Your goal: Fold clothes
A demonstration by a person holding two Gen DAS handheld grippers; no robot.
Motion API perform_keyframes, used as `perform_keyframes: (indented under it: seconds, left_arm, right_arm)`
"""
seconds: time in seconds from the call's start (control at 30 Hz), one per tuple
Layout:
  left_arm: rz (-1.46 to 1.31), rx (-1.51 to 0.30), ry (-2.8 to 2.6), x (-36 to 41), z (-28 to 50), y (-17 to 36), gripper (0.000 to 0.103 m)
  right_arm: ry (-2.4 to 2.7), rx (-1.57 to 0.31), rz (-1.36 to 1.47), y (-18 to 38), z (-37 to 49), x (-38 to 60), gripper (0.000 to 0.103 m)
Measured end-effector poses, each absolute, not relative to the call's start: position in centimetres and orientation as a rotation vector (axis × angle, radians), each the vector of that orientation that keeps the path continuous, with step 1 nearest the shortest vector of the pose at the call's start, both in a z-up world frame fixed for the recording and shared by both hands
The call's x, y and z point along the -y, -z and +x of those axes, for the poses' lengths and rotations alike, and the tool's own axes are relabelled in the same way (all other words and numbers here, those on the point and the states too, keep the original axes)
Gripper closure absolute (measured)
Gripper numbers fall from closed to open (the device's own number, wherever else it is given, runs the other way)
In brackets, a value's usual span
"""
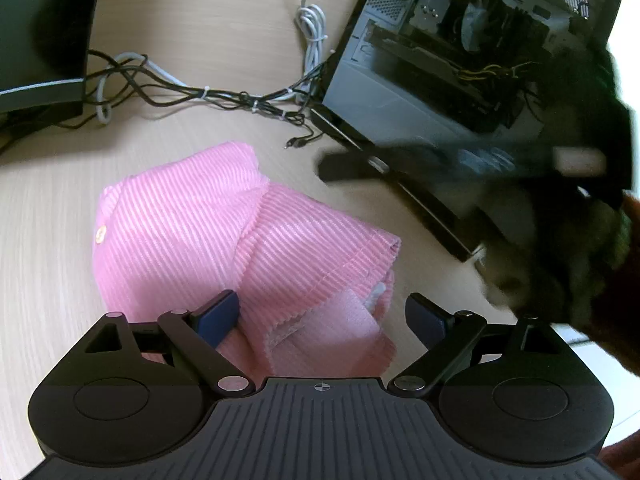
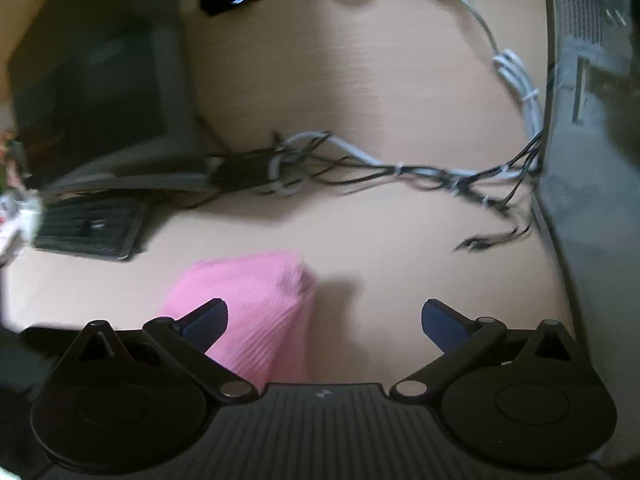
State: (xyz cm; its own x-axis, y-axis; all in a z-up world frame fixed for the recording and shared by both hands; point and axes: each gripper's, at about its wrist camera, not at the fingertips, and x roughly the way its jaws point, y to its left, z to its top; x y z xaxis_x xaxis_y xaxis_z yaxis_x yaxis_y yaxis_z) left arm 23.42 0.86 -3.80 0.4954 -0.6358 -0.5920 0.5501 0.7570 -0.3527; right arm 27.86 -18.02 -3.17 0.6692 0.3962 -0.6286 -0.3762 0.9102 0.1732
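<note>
A pink ribbed garment (image 1: 224, 240) lies folded in a thick bundle on the light wooden desk (image 1: 48, 208). My left gripper (image 1: 322, 316) hovers open just above its near edge, the fabric lying under and between the blue pads (image 1: 218, 316). In the right wrist view the same pink garment (image 2: 248, 304) shows blurred at lower left, and my right gripper (image 2: 324, 320) is open over it and the bare desk, holding nothing. The right gripper (image 1: 460, 164) also appears as a dark blurred shape at the right of the left wrist view.
An open computer case (image 1: 460, 52) stands at the right. A tangle of black and white cables (image 1: 224, 96) crosses the desk behind the garment. A dark monitor base (image 1: 40, 40) sits far left, and a keyboard (image 2: 88, 224) lies at the left in the right wrist view.
</note>
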Motion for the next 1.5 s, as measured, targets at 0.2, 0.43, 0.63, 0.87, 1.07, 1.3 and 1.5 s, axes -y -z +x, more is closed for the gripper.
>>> perform_keyframes:
  seconds: [0.2, 0.43, 0.63, 0.87, 1.07, 1.3, 1.5]
  left_arm:
    - [-0.122, -0.749, 0.779, -1.9, 23.1, 2.3, 0.008]
    - [-0.112, -0.790, 0.744, -1.5, 26.9, 2.7, 0.008]
    - [-0.098, -0.858, 0.659, -0.3, 32.4, 4.1, 0.023]
    - [-0.057, -0.922, 0.566, 1.1, 37.7, 6.1, 0.030]
    - [-0.044, -0.926, 0.535, 1.0, 37.8, 6.9, 0.026]
    - [-0.176, -0.898, 0.441, -2.0, 31.7, 5.1, 0.009]
    - [-0.304, -0.913, 0.366, -4.5, 25.4, 5.5, 0.024]
  right_arm:
    - [-0.294, -0.806, -0.105, 7.7, 26.8, 16.9, 0.000]
    - [-0.269, -0.754, -0.035, 6.4, 24.7, 18.2, 0.000]
    - [-0.371, -0.586, -0.035, 2.6, 21.7, 16.5, 0.000]
    - [-0.286, -0.703, -0.172, 8.6, 23.2, 12.3, 0.000]
    - [-0.324, -0.759, -0.123, 7.7, 24.3, 13.4, 0.000]
    - [-0.422, -0.773, 0.232, 4.6, 25.2, 19.0, 0.000]
    - [-0.295, -0.819, 0.185, 6.8, 27.4, 19.2, 0.019]
